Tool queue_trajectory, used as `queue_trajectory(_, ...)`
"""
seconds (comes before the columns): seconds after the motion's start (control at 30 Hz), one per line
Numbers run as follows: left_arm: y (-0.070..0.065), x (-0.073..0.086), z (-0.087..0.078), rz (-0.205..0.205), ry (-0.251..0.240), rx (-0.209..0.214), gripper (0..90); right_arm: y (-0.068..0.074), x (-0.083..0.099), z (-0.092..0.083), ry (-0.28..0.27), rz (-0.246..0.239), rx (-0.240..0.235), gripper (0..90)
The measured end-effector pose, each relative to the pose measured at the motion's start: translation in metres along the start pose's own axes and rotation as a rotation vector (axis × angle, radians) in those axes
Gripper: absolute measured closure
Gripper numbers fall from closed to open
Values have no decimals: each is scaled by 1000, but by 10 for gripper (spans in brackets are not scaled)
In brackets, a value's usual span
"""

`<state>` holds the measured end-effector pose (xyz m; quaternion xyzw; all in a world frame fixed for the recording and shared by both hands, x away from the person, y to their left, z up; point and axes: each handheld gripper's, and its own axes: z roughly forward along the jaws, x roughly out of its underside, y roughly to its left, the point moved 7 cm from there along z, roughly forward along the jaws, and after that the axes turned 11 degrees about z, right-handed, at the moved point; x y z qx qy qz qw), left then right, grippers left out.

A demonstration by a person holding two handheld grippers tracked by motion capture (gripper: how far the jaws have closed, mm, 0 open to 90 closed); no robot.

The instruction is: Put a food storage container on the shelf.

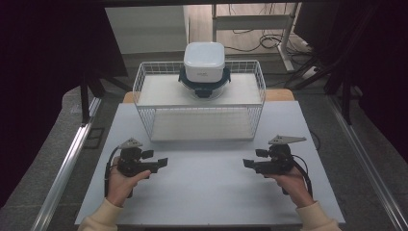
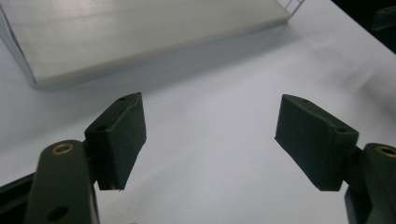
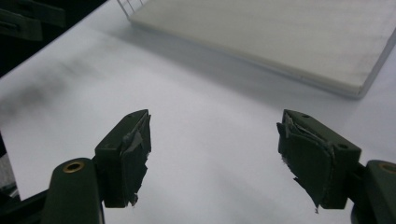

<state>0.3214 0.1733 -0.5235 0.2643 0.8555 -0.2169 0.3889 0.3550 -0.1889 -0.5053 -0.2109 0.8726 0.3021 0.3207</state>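
Both grippers, left gripper point(image 1: 162, 162) and right gripper point(image 1: 248, 163), jaws parted and empty, low over table point(image 1: 207, 192) at lower frame; start step, by judgement; next: reach toward white container point(image 1: 204, 60) atop wire basket point(image 1: 144, 77), upper centre.

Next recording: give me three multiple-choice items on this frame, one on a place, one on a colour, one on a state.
1. Where does the lidded container sit?
A on the wire rack's top shelf
B on the table in front of the rack
C between the jaws

2. What colour is its lid?
A red
B white
C black

3. How are the left hand-held gripper's jaws?
A shut on the container
B shut with nothing between
C open with nothing between

Answers: 1 A, it rests on the wire rack's upper board; 2 B, the top is white; 3 C, bare table shows between the pads.
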Motion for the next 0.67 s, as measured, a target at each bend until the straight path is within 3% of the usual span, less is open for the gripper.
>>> queue_trajectory(0.13,-1,2,-1,6,6,-13,237,0,6,6,18,-10,11,249)
queue_trajectory(0.67,-4,1,0,22,7,-17,232,8,-4,-6,-49,-74,13,241)
